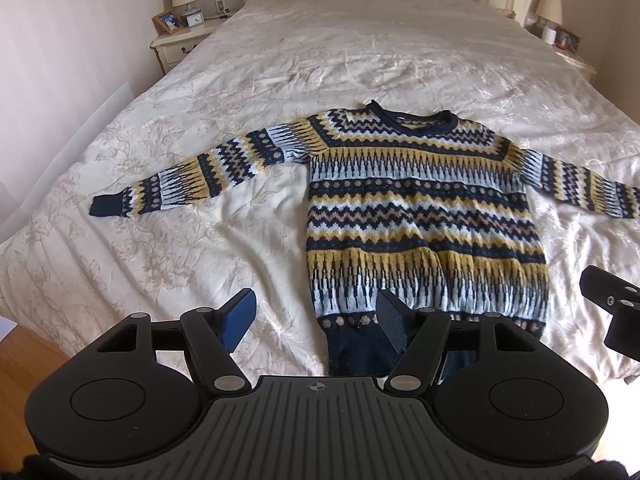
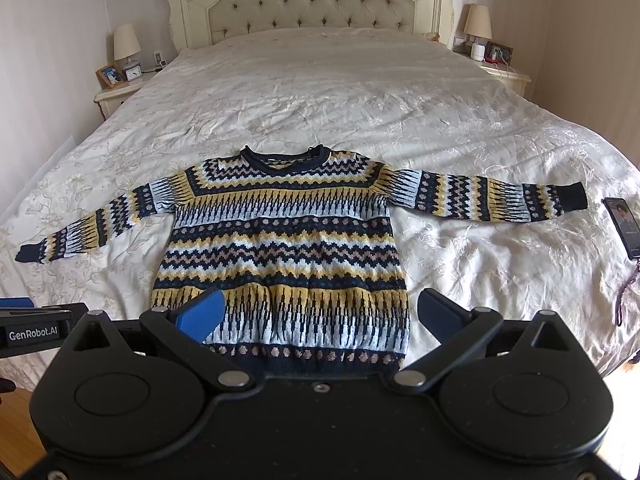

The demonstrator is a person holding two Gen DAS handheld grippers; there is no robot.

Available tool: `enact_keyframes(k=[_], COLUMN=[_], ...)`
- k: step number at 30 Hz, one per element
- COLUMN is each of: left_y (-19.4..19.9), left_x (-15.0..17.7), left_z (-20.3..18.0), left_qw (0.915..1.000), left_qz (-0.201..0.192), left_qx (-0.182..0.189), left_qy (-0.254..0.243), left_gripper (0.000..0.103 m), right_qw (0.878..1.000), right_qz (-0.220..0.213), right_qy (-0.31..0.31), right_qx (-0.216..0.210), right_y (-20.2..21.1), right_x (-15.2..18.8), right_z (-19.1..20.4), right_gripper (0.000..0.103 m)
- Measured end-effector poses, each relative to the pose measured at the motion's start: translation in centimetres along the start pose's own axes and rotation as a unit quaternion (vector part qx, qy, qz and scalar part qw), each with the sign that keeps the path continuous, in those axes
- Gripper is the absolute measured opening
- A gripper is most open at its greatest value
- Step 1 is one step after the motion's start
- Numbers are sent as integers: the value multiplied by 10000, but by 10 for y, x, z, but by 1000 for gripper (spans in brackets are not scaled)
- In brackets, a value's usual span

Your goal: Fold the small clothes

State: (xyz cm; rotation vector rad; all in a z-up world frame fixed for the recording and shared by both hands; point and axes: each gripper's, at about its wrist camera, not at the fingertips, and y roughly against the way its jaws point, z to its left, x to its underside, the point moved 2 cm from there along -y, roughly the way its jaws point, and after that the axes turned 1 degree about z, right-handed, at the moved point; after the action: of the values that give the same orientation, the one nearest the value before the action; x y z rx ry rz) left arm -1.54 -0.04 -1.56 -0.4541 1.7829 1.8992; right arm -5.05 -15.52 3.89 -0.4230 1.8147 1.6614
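Bedroom with a big bed under a cream embroidered cover, tufted headboard at the far end. Nightstands on both sides, each with a lamp; the one on the left of the view also carries a photo frame and a small clock. Patterned knit sweater lies flat, front up, near the foot of the bed, both sleeves spread out to the sides, navy hem toward the cameras, collar toward the headboard. Left gripper hovers low over the sweater's hem corner on the left of the view, jaws wide apart, holding nothing; one blue pad over bare cover, the other over the hem. Right gripper hovers over the lower body of the sweater, jaws wide apart, holding nothing. Phone lies screen up on the cover just beyond the cuff on the right of the view, not touching it.
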Motion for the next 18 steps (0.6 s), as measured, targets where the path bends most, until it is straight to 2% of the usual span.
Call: enact_keyframes(k=[18], left_y=[-5], left_x=[-2], left_z=[5], left_qw=[10000], left_qz=[64], left_qx=[10], left_qy=[29], left_gripper=[65], right_qw=[10000], right_qz=[31], right_qy=[4], right_qx=[-80], right_y=[-6], right_x=[-2], right_z=[9], right_gripper=[102])
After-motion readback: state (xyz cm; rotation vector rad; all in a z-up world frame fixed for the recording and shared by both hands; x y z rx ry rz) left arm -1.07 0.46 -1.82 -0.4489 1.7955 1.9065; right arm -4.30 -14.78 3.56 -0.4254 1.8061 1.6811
